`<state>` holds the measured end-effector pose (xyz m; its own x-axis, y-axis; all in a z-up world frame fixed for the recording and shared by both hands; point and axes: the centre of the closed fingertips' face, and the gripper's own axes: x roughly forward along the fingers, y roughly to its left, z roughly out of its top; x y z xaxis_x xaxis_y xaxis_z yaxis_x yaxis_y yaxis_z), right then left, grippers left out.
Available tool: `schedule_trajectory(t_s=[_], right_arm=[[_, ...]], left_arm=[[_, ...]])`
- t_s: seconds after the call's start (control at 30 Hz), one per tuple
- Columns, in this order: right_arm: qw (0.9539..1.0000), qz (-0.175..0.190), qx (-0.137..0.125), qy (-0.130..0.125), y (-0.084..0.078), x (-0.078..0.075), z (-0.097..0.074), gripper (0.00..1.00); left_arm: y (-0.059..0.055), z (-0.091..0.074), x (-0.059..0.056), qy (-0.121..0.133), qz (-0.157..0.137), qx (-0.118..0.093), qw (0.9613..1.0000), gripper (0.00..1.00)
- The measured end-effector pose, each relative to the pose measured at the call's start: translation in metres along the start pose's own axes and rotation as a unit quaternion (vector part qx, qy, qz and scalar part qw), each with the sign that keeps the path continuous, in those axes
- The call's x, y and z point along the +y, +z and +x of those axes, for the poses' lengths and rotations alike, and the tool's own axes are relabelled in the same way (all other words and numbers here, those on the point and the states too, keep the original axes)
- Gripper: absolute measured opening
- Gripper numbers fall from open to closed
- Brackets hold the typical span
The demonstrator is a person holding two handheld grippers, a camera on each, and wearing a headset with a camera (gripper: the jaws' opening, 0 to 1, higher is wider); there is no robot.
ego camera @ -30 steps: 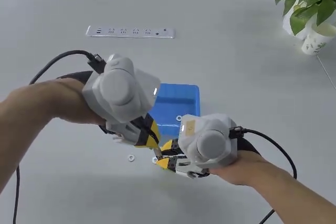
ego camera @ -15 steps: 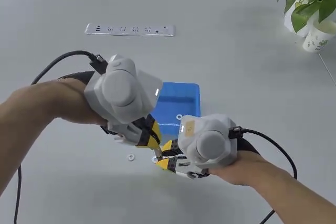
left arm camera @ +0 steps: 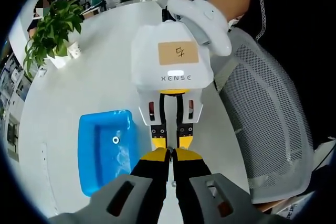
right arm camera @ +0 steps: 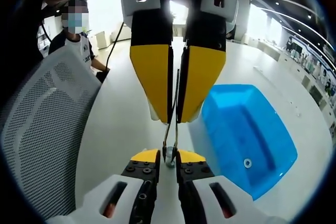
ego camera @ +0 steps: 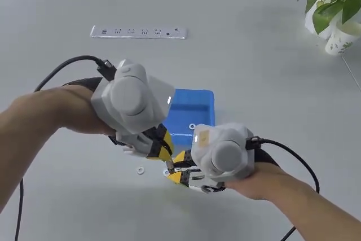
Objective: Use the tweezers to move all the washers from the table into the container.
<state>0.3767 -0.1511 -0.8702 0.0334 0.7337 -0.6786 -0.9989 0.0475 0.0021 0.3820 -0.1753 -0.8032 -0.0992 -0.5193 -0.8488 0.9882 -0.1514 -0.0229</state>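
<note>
Your left gripper clamps the tweezers. Your right gripper has its jaws close on both sides of the tips, but the grip is unclear. From above, the grippers hide the tips. One washer lies near the container, with another washer inside. The power strip lies well apart.

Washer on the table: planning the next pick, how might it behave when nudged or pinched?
The washer lies flat on the smooth table, so it would probably slide, not roll. Tiny and thin, it likely slips easily from the tweezers.

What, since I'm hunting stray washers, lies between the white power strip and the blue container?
Nothing. In the head view, the stretch of grey table between the power strip and the blue container is bare.
</note>
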Motion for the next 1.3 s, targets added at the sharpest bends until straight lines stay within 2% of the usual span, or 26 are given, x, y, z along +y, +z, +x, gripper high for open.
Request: schedule_trajectory(t_s=[0.5,0.9,1.3], right_arm=[[1.0,-0.001,0.002,-0.007,-0.0013,-0.0032,0.0002,0.11],[0.9995,0.029,0.0,-0.009,-0.0015,-0.0045,0.0006,0.09],[0.9991,0.04,-0.001,-0.013,-0.0017,-0.0046,0.0002,0.09]], left_arm=[[0.0024,0.0031,0.0006,-0.003,0.006,-0.002,1.0,0.06],[0.0021,0.003,0.0027,-0.003,0.004,-0.003,1.0,0.06],[0.0034,0.003,0.0033,-0.004,0.005,-0.003,1.0,0.06]])
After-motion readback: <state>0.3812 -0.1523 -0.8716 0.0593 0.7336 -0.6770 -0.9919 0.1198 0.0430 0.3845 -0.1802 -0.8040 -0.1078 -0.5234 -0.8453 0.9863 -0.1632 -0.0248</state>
